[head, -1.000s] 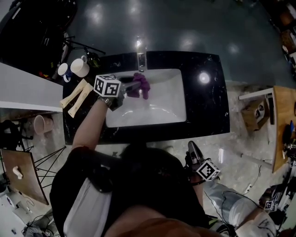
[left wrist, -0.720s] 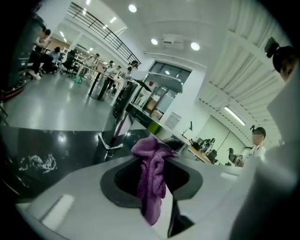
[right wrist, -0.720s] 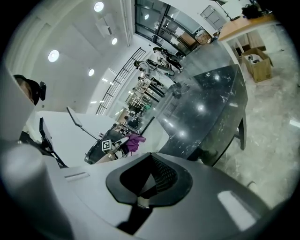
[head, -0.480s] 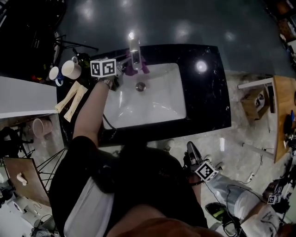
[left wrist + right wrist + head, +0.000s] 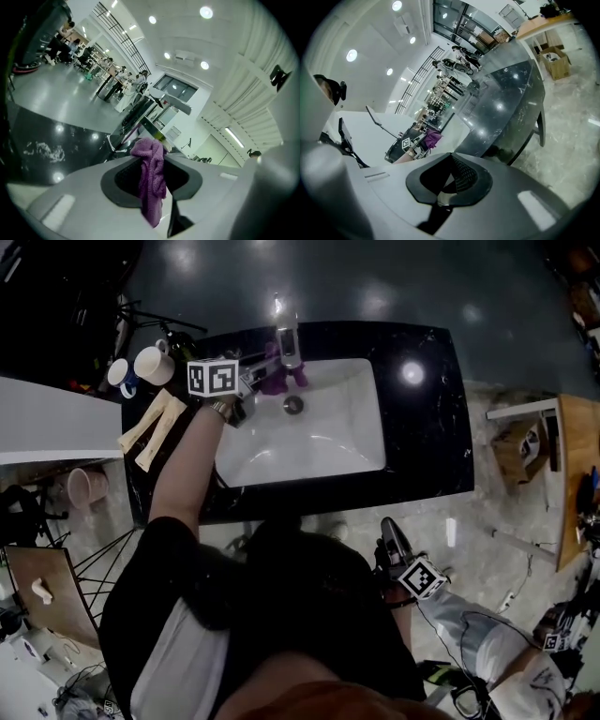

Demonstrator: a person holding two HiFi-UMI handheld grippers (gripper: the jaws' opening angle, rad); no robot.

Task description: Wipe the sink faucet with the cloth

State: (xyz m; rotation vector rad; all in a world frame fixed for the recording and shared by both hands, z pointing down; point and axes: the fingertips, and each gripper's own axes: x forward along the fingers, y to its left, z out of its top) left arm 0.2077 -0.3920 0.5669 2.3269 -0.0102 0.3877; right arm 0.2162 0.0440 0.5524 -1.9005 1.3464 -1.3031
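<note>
Head view: my left tongs (image 5: pixel 259 381) are up at the back rim of the sink (image 5: pixel 323 451), pinching the purple cloth (image 5: pixel 278 381). The cloth sits against the lower body of the faucet (image 5: pixel 287 341), on its left side, just above the drain (image 5: pixel 293 405). My right tongs (image 5: pixel 388 531) hang by my hip, well clear of the counter.

Left gripper view: the jaws are clamped on a bunched fold of cloth (image 5: pixel 151 180), with its tail drooping toward me. The chrome sits right behind the bunch. It looks like contact, though I can't swear to it.

Right gripper view: the jaws are pressed together with nothing between them, and the cloth (image 5: pixel 432 138) shows far off across the black countertop (image 5: pixel 506 108).

I'd call this mid-wipe, working the base. The next move calls for a firm pinch while I drag the cloth around the body and up along the spout, pressing on the metal.
</note>
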